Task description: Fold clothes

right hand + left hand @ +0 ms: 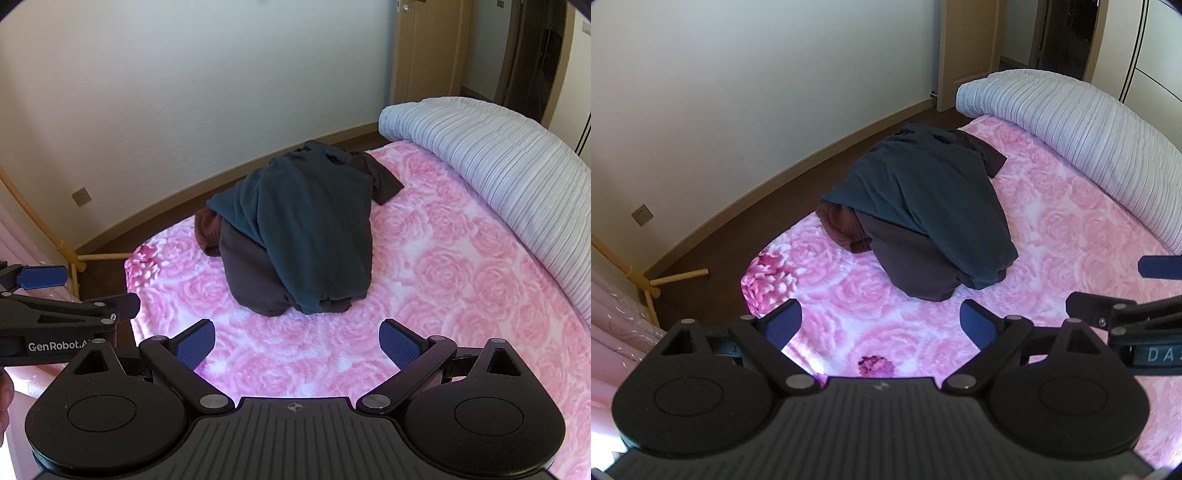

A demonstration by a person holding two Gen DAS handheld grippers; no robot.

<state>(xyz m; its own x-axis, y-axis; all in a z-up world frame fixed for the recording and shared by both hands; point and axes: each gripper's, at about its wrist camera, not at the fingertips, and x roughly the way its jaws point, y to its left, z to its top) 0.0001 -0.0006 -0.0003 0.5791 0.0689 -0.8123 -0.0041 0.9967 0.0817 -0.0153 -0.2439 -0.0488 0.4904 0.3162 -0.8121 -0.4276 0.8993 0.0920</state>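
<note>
A heap of clothes lies on the pink rose-patterned bedspread (1052, 221) (443, 266). On top is a dark teal garment (923, 199) (306, 229), under it a dark brown-grey garment (905, 266) (251, 277), and a rust-brown piece (842, 229) (207, 229) sticks out at the left. My left gripper (882, 325) hovers open above the bedspread, short of the heap, nothing between its blue pads. My right gripper (297, 343) is likewise open and empty just in front of the heap. Each gripper shows at the edge of the other's view.
A rolled pale striped quilt (1071, 122) (498, 162) lies along the right side of the bed. Dark floor and a white wall run beyond the bed's far edge. A wooden stand's legs (665, 280) (74, 258) rest on the floor at left. A doorway (535, 55) is at the back right.
</note>
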